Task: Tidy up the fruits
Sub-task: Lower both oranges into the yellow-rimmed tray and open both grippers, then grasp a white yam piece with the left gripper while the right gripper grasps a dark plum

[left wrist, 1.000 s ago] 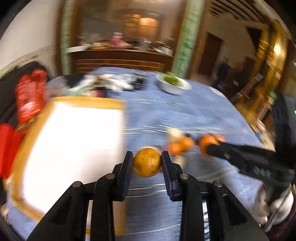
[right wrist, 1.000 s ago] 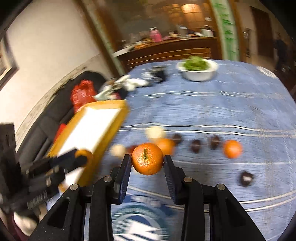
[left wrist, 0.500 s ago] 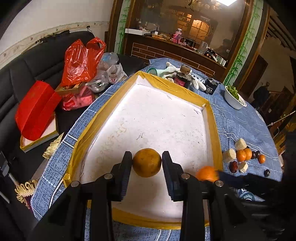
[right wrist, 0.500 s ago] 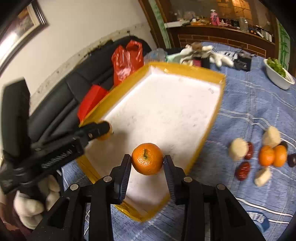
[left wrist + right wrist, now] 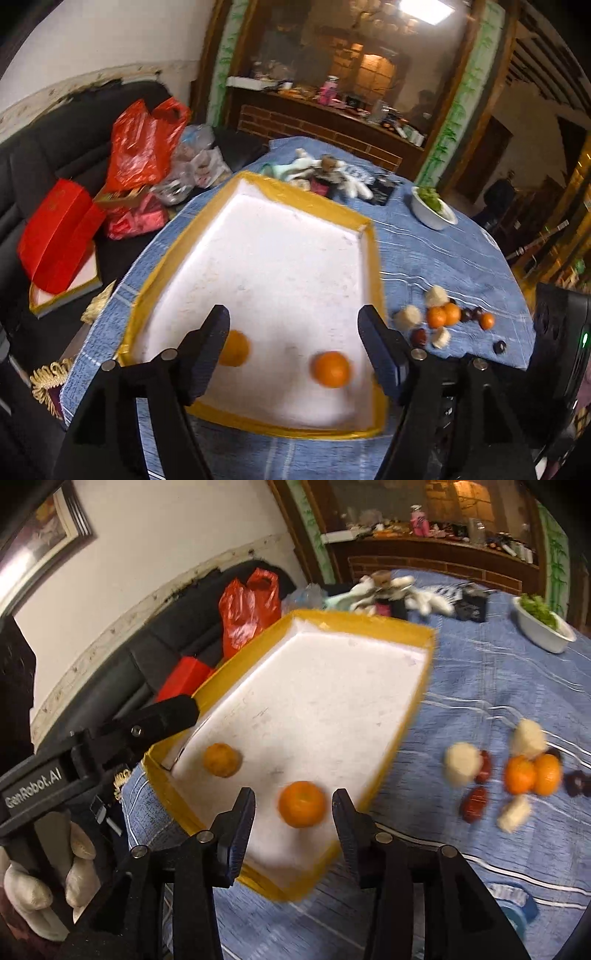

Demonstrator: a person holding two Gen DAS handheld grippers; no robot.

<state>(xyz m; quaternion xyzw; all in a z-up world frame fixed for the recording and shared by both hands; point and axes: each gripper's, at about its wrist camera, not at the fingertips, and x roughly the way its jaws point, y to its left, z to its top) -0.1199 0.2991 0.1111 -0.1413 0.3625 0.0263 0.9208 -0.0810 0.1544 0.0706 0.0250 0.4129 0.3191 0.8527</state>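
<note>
Both tangerines are seemingly dropped into the yellow-rimmed tray; left gripper and right gripper, just opening, stand spread; next, fetch the fruit at right.

A red plastic bag slumps on the black sofa, with a red gift box nearer the camera. A white bowl of greens stands on the blue tablecloth. A framed picture hangs on the wall.
</note>
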